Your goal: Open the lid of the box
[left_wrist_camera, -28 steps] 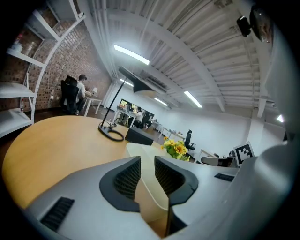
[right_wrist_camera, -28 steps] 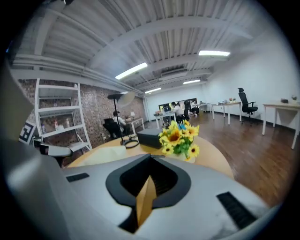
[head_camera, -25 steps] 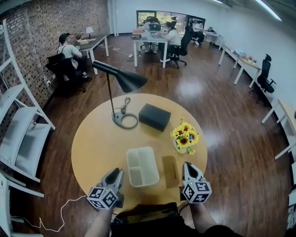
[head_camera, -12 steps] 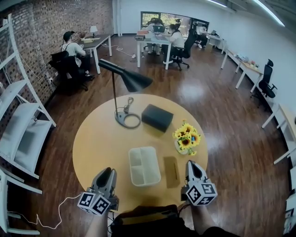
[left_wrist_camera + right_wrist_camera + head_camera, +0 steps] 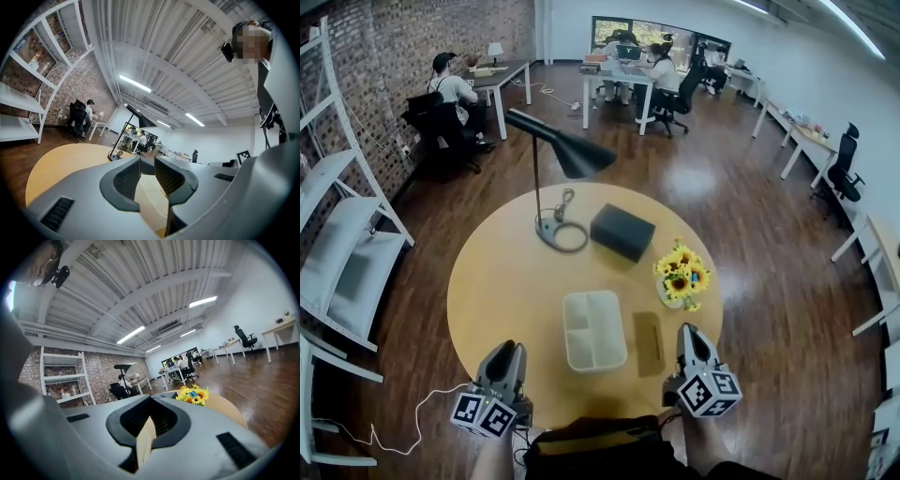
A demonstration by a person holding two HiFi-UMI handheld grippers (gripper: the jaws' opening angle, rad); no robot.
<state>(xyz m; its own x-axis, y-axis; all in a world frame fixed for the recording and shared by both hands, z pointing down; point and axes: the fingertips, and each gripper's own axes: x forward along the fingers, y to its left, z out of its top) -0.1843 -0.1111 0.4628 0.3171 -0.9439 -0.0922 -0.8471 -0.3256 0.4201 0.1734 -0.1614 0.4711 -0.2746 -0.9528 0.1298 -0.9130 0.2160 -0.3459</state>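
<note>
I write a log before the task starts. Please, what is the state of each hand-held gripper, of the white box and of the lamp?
Left hand-held gripper: open, holds nothing.
Right hand-held gripper: shut, holds nothing.
White box: lid seems closed, not touched.
Lamp: upright, seems unlit.

White, pale box (image 5: 594,330): rectangular, rounded corners, low. Lies flat on near part of round table (image 5: 502,281), slightly right of centre, long side running near to far. Lid (image 5: 598,319) seems on, flush with rim. Faint divider lines show across top.
</note>
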